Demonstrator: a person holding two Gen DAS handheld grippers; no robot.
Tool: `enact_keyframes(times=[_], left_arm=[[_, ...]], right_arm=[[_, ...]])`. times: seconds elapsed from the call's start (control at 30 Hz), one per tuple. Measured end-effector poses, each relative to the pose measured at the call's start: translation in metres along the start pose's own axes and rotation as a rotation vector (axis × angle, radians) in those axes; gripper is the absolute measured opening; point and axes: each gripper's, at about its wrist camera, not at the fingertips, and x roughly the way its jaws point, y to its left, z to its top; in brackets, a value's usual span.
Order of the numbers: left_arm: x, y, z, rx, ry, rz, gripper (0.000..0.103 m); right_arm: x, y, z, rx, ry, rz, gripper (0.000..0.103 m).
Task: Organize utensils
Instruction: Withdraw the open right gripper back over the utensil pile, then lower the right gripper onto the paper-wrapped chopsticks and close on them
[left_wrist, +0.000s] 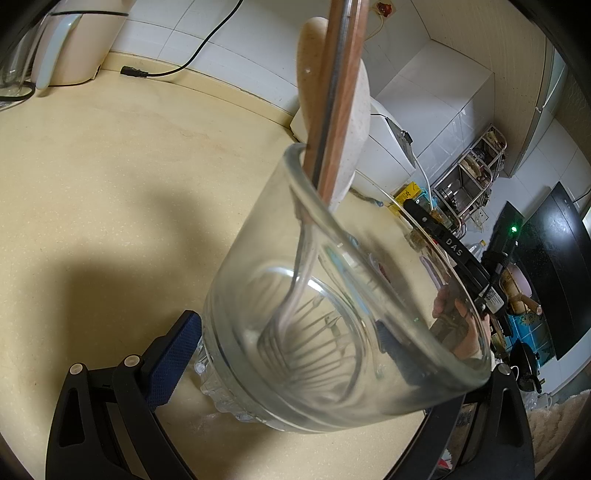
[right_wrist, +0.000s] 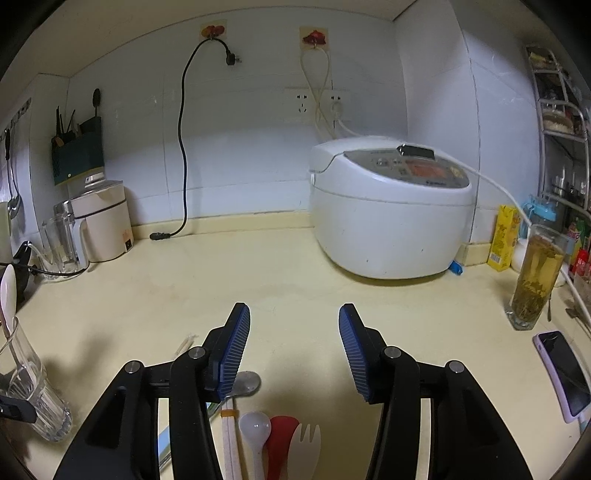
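The glass tumbler (left_wrist: 332, 295) fills the centre and lower right of my left wrist view, clamped between the blue ribbed pads of my left gripper (left_wrist: 288, 354); one pad (left_wrist: 171, 354) presses its lower wall at lower left, the other shows through the glass. Inside it stand a wire whisk (left_wrist: 295, 332), a wood-and-steel handle (left_wrist: 340, 92) and a pale speckled paddle (left_wrist: 360, 122), all leaning toward the far rim.

In the right wrist view my right gripper (right_wrist: 293, 347) has its fingers wide apart with nothing between them. Along the bottom edge of that frame lie the loose pieces: a steel spoon (right_wrist: 245, 382) just beside my left-hand pad, chopsticks (right_wrist: 229, 435), a white spoon (right_wrist: 255, 428), a red spatula (right_wrist: 280, 435) and a white spork (right_wrist: 304, 443).

Judgement: the next piece is to be picked. I should descend squarely on one handle only, as these lie close together and smooth plastic may skid on the glossy cream countertop (right_wrist: 288, 266). Hold the tumbler steady; thin glass, ribbed base, top-heavy load.
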Motion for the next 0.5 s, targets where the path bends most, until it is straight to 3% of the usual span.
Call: enact_keyframes(times=[0.2, 0.37, 0.5], left_arm=[[0.000, 0.000, 0.000, 0.000, 0.000, 0.000, 0.098], [0.000, 0.000, 0.000, 0.000, 0.000, 0.000, 0.098], [0.000, 0.000, 0.000, 0.000, 0.000, 0.000, 0.098]], right_arm=[[0.007, 0.005, 0.000, 0.051, 0.088, 0.056, 0.051], [0.027, 0.037, 0.006, 0.062, 0.245, 0.211, 0.051], [0.053, 0.051, 0.003, 0.141, 0.372, 0.315, 0.051]])
